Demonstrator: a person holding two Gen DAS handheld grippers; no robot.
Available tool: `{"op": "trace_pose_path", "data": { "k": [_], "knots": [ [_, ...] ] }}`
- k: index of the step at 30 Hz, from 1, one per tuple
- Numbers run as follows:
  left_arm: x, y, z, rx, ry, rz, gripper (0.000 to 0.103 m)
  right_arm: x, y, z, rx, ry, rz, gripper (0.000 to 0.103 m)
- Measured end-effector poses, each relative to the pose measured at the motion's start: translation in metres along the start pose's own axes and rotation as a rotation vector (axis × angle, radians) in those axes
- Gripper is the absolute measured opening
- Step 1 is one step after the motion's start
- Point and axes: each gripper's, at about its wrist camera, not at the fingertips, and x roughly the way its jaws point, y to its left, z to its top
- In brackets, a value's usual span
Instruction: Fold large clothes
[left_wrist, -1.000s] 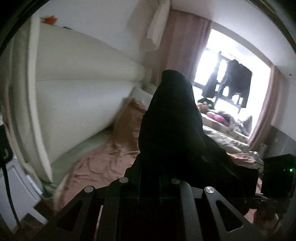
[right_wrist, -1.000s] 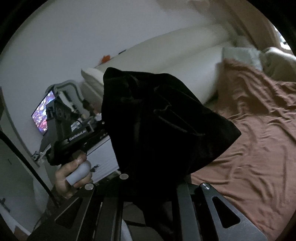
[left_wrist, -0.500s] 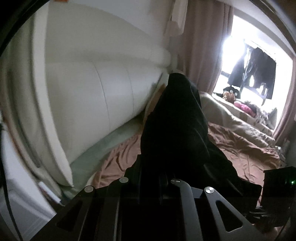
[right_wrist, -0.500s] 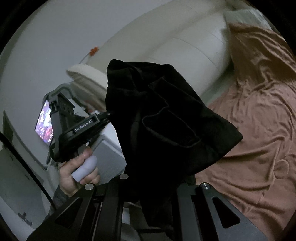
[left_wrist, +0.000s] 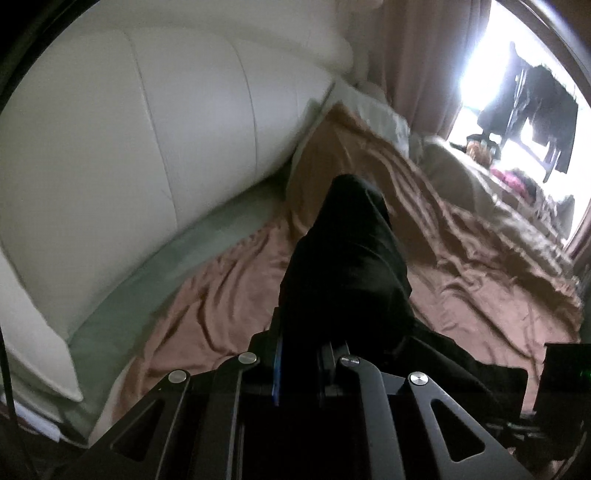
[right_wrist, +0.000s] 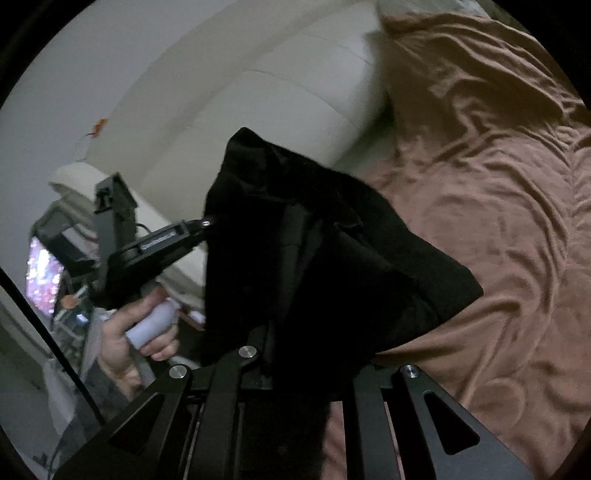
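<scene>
Black garment (left_wrist: 347, 258) is pinched in both grippers and held up over the bed, bunched, not laid flat. Left gripper (left_wrist: 301, 354): jaws nearly closed, cloth clamped between them; the fabric rises in a peak straight ahead of the camera and trails off to the lower right. Right gripper (right_wrist: 295, 354): jaws nearly closed too, clamped on another part of the same garment (right_wrist: 314, 258), which hangs in folds and hides the fingertips. In the right wrist view the left gripper (right_wrist: 205, 223) comes in from the left with its tip at the cloth edge; the person's hand (right_wrist: 140, 332) is wrapped round its pale handle. Below: brown bedsheet (left_wrist: 480, 288), wrinkled, with a pale green strip of mattress (left_wrist: 184, 258) showing along its edge. White padded headboard (left_wrist: 147, 129) runs beside it. Bright window (left_wrist: 491, 74) far right with dark clothes hanging in front. A lit screen (right_wrist: 42, 280) sits far left in the right wrist view.
</scene>
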Motion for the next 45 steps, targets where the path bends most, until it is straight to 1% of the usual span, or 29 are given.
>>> {"op": "trace_pose_path", "data": {
  "k": [1,2,3,4,6,7,8,9,10,11,13,17,21,23,24,25,27,28,30,31,32,34,36,37,38,40,41,45],
  "knots": [
    [0.008,-0.001,-0.001,0.009,0.018,0.016,0.015,0.006,-0.005,0.0,0.01,0.01,-0.014,0.007],
    [0.019,-0.003,-0.005,0.019,0.044,0.039,0.018,0.014,-0.012,-0.003,0.028,0.025,-0.036,0.011],
    [0.024,-0.001,-0.007,0.02,0.054,0.054,0.019,0.028,-0.014,-0.006,0.049,0.045,-0.074,0.011],
    [0.031,0.001,-0.011,0.013,0.071,0.064,0.022,0.038,-0.024,-0.008,0.079,0.075,-0.118,0.012],
    [0.039,0.006,-0.02,-0.007,0.105,0.055,0.023,0.049,-0.039,-0.013,0.123,0.119,-0.188,0.015],
    [0.04,0.008,-0.026,-0.01,0.126,0.051,0.024,0.049,-0.043,-0.015,0.132,0.124,-0.198,0.027],
    [0.04,0.01,-0.03,-0.009,0.139,0.051,0.024,0.046,-0.045,-0.016,0.137,0.124,-0.221,0.052],
    [0.034,0.01,-0.039,-0.002,0.147,0.052,0.024,0.038,-0.045,-0.018,0.14,0.109,-0.244,0.065],
    [0.028,0.009,-0.046,0.006,0.147,0.054,0.024,0.031,-0.044,-0.018,0.148,0.099,-0.244,0.082],
    [0.025,0.007,-0.05,0.01,0.149,0.058,0.025,0.024,-0.043,-0.019,0.16,0.091,-0.235,0.083],
    [0.009,0.008,-0.066,0.004,0.145,0.069,0.031,0.007,-0.037,-0.023,0.181,0.088,-0.205,0.083],
    [-0.007,-0.006,-0.085,-0.005,0.138,0.059,0.032,-0.029,-0.007,-0.037,0.135,0.09,-0.215,0.083],
    [-0.033,-0.02,-0.109,-0.033,0.133,0.041,0.032,-0.058,0.022,-0.047,0.107,0.106,-0.221,0.083],
    [-0.044,-0.029,-0.116,-0.042,0.133,0.023,0.042,-0.071,0.037,-0.05,0.08,0.102,-0.237,0.083],
    [-0.05,-0.034,-0.119,-0.048,0.13,0.015,0.055,-0.083,0.047,-0.052,0.072,0.097,-0.246,0.083],
    [-0.06,-0.041,-0.123,-0.046,0.114,0.017,0.064,-0.092,0.054,-0.054,0.07,0.095,-0.245,0.083],
    [-0.076,-0.055,-0.127,-0.028,0.093,0.025,0.072,-0.12,0.065,-0.062,0.064,0.079,-0.255,0.083],
    [-0.081,-0.06,-0.128,-0.03,0.087,0.018,0.075,-0.129,0.071,-0.063,0.057,0.072,-0.265,0.083],
    [-0.093,-0.072,-0.131,-0.055,0.068,-0.012,0.081,-0.147,0.073,-0.065,0.044,0.056,-0.285,0.083],
    [-0.1,-0.078,-0.133,-0.061,0.059,-0.02,0.083,-0.16,0.081,-0.067,0.04,0.047,-0.294,0.083],
    [-0.108,-0.086,-0.135,-0.059,0.044,-0.023,0.085,-0.176,0.079,-0.07,0.037,0.037,-0.301,0.083],
    [-0.121,-0.099,-0.14,-0.056,0.03,-0.018,0.092,-0.209,0.089,-0.078,0.021,0.005,-0.339,0.085],
    [-0.138,-0.115,-0.147,-0.052,0.016,-0.02,0.093,-0.229,0.099,-0.08,-0.001,-0.017,-0.354,0.093],
    [-0.147,-0.122,-0.151,-0.052,0.003,-0.023,0.098,-0.235,0.105,-0.081,-0.014,-0.023,-0.366,0.101],
    [-0.155,-0.127,-0.154,-0.055,-0.014,-0.024,0.101,-0.247,0.114,-0.086,-0.029,-0.031,-0.386,0.103],
    [-0.174,-0.14,-0.163,-0.056,-0.047,-0.029,0.103,-0.271,0.131,-0.097,-0.059,-0.062,-0.404,0.103],
    [-0.182,-0.145,-0.166,-0.058,-0.056,-0.031,0.103,-0.273,0.132,-0.099,-0.065,-0.071,-0.405,0.103],
    [-0.212,-0.165,-0.18,-0.059,-0.1,-0.044,0.103,-0.318,0.151,-0.126,-0.083,-0.114,-0.415,0.103]
  ]
}}
